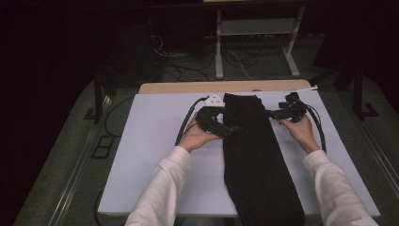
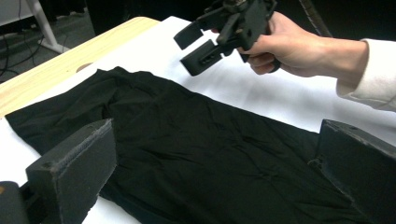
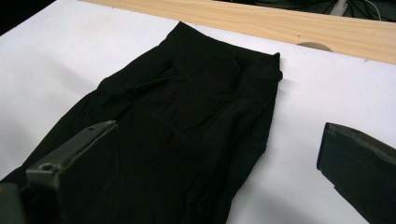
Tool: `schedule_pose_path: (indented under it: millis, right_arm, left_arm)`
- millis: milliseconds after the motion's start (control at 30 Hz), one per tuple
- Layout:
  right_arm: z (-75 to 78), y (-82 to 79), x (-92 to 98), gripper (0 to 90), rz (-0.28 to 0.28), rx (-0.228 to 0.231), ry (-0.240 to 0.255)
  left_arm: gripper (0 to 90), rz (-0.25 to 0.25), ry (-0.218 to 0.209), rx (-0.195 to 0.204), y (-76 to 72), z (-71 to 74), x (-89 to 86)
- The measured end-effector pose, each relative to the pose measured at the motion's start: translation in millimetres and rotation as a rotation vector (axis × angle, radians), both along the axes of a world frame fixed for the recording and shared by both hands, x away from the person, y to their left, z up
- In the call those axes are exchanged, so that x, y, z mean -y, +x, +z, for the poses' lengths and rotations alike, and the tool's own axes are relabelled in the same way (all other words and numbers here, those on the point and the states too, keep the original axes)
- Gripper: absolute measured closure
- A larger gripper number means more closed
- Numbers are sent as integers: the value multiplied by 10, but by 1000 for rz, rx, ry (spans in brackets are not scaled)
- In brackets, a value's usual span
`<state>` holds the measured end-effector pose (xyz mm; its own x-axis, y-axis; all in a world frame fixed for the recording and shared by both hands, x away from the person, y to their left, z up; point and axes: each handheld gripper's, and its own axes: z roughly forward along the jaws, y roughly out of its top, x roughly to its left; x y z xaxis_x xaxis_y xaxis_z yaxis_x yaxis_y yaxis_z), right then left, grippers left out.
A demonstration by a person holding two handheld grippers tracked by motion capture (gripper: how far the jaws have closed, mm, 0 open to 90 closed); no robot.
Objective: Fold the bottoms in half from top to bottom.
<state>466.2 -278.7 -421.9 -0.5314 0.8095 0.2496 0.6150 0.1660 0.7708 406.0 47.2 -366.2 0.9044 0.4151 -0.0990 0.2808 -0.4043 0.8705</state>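
A long black garment [image 1: 254,155] lies flat on the white board [image 1: 150,155], running from the far edge to the near edge. My left gripper [image 1: 234,128] hovers over the garment's left edge near its far end, jaws wide open with the cloth [image 2: 196,140] between and below them. My right gripper [image 1: 274,113] is at the garment's right edge, held by a hand in a white sleeve. It is open too, and its view looks along the waistband end of the garment [image 3: 201,107]. In the left gripper view the right gripper [image 2: 194,46] hangs just above the board, holding nothing.
A strip of wooden tabletop [image 1: 226,87] with a round hole [image 3: 313,45] runs behind the board. On the floor beyond stand a white metal frame [image 1: 219,52] and loose cables [image 1: 188,70]. Each gripper's cable [image 1: 183,125] loops across the board.
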Motion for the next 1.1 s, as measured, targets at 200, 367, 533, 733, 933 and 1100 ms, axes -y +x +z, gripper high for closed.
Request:
schedule_pose_path:
  millis: [200,367,533,733,933,1100]
  right_arm:
    - [-38,-13,30,0,-4,-6,7]
    - [-64,-27,47,0,-4,-8,14]
    - [-98,-38,70,0,-8,-15,17]
    - [-134,-43,81,0,-11,-25,26]
    - [-150,-37,66,0,-7,-32,33]
    - [-149,-29,50,0,-7,-34,35]
  left_arm:
    - [0,28,-18,-1,114,-77,-51]
    - [0,67,-8,-14,225,-167,-106]
    - [0,110,-27,-31,327,-241,-160]
    - [0,150,-44,-79,457,-337,-194]
    - [0,192,-54,-113,594,-396,-206]
    - [0,215,-69,-155,671,-478,-216]
